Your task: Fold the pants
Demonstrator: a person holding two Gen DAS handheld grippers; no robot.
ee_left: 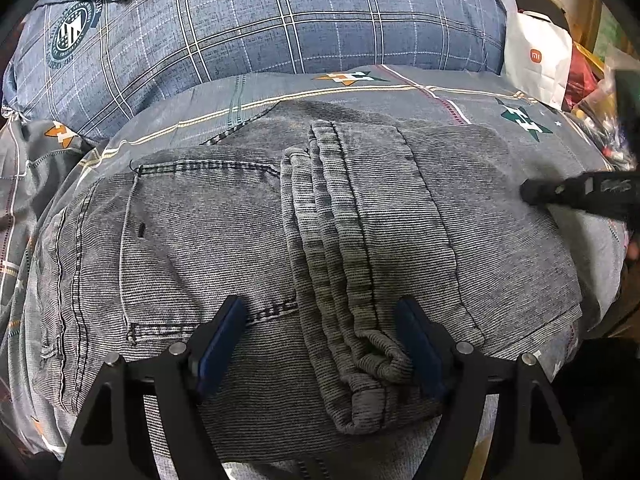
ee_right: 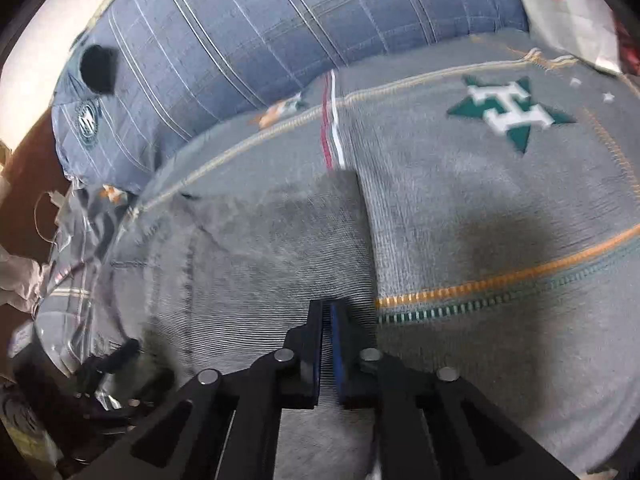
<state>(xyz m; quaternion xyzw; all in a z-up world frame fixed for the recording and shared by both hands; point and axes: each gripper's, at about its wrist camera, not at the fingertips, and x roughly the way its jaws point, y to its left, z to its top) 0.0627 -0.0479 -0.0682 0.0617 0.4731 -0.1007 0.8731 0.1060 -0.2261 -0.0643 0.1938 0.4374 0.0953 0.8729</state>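
Your pants [ee_left: 224, 248] lie folded flat on the grey bedsheet [ee_left: 440, 96], a ribbed, faded grey denim-like cloth with dark stitching, a pocket seam on the left and the gathered elastic waistband [ee_left: 336, 264] bunched in ridges down the middle. The near edge of the pants is cut off behind your tools, so you can't see how it ends.

Your left gripper [ee_left: 324, 340] hovers low over the waistband, blue-padded fingers [ee_left: 222, 344] spread wide, nothing held between them; whether the tips touch the cloth is hard to tell. Your right gripper [ee_right: 329, 344] has its jaws almost together, a thin strip of ribbed grey fabric showing in the slit, at the pants' right edge [ee_right: 280, 248]. That view is smeared with blur, so whether it truly grips is uncertain. From the left camera only its dark tip [ee_left: 560, 192] shows, resting on the pants' right side.

Beyond: a plump blue plaid pillow [ee_left: 280, 16], a white paper bag [ee_left: 536, 60] half cut off.
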